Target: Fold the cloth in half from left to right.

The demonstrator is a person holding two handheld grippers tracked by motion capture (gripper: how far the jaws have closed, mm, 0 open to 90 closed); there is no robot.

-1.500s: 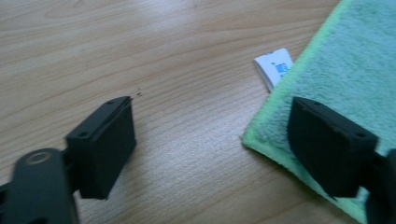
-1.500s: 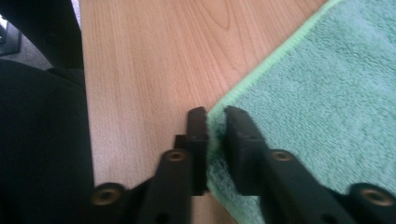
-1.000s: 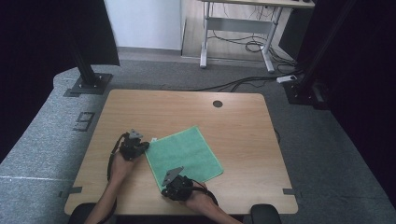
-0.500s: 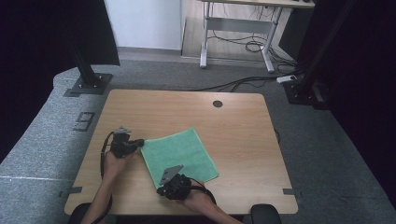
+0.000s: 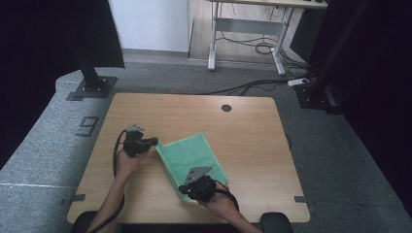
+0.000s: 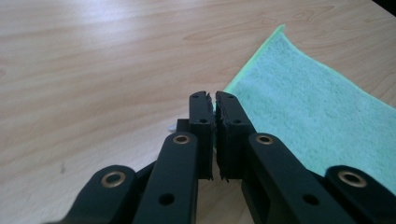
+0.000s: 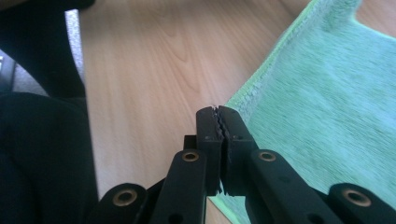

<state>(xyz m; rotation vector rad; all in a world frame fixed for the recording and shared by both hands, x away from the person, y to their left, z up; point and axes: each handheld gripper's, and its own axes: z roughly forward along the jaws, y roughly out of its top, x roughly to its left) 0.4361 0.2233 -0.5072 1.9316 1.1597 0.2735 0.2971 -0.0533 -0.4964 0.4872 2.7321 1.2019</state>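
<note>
Claws are pinching two corners of a green towel on the wooden counter: the left claw is clamped on the towel's corner at its near-left edge, jaws pressed together with cloth just peeking between the pads, while the right claw is clamped the same way on the corner nearest the person. Seen from the high view, the left claw is sitting just off the towel's left edge and the right claw at its near tip, the cloth lying slanted between them, near the counter's front. To do this step well, both grips are probably best kept tight and level with each other, the hands travelling together so the edge stays taut and neither corner slips free.
</note>
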